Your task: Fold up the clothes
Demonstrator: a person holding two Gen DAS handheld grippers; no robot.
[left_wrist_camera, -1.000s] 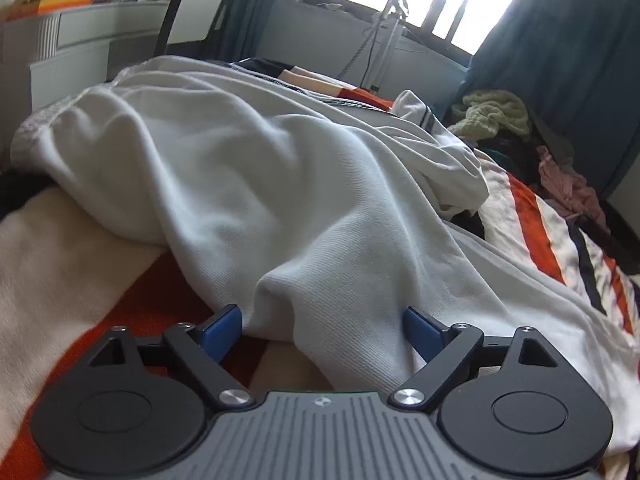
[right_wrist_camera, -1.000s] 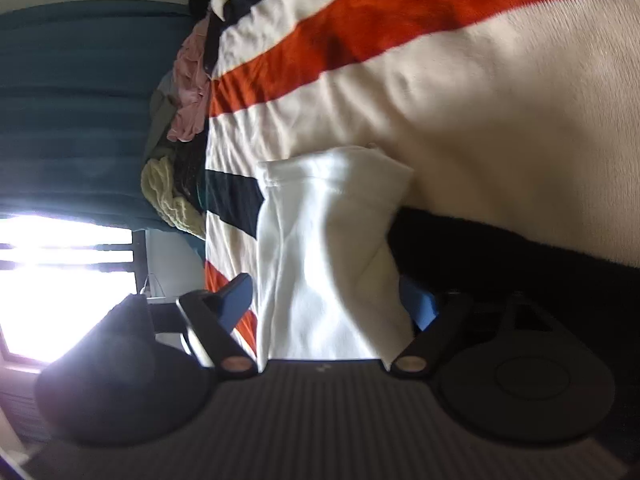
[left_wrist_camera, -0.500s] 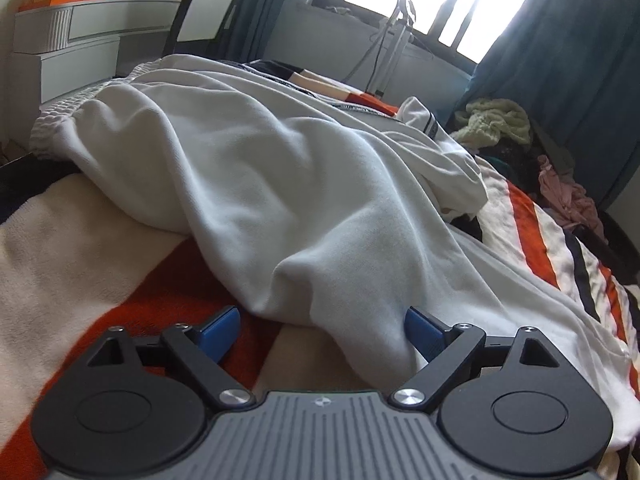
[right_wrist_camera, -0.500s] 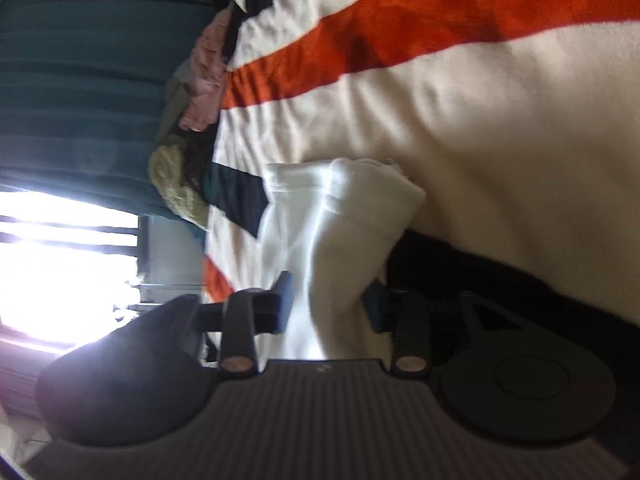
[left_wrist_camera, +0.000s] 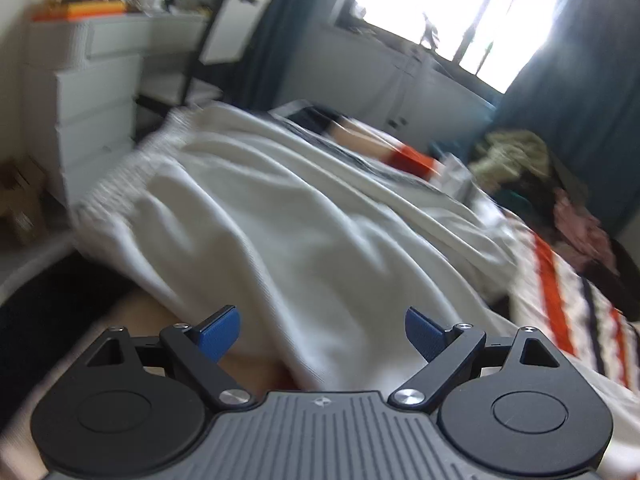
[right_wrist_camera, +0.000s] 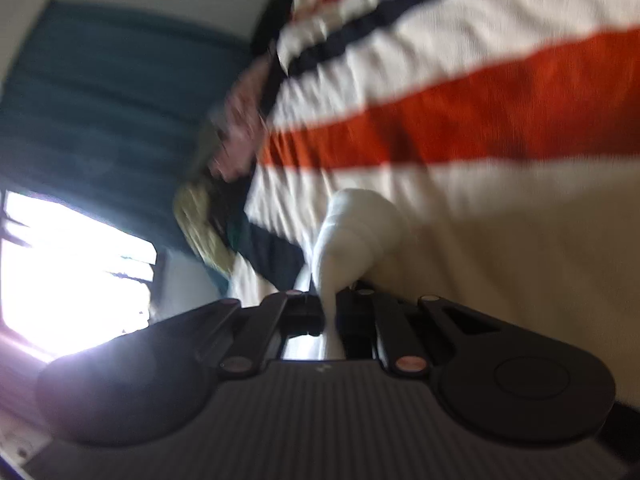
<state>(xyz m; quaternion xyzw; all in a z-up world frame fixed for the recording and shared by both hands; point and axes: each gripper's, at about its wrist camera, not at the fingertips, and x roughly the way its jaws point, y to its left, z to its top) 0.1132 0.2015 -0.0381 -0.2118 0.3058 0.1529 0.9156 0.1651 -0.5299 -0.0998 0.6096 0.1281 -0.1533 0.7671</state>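
A large white garment (left_wrist_camera: 280,220) with a ribbed hem lies spread and rumpled over the striped bedspread (left_wrist_camera: 560,280). My left gripper (left_wrist_camera: 322,334) is open, its blue pads either side of a fold of the white cloth, not pinching it. In the right wrist view, my right gripper (right_wrist_camera: 330,314) is shut on a bunched end of the white garment (right_wrist_camera: 356,232), which rises from the jaws above the striped bedspread (right_wrist_camera: 480,128). Both views are motion-blurred.
A pile of other clothes (left_wrist_camera: 516,156) lies at the far right of the bed by the dark blue curtain (left_wrist_camera: 580,80). White drawers (left_wrist_camera: 92,92) and a chair (left_wrist_camera: 236,28) stand left of the bed. A bright window (left_wrist_camera: 460,12) is behind.
My right gripper closed on the end of the white garment and lifted it. My left gripper rose and tilted, staying open, and the garment is pulled flatter.
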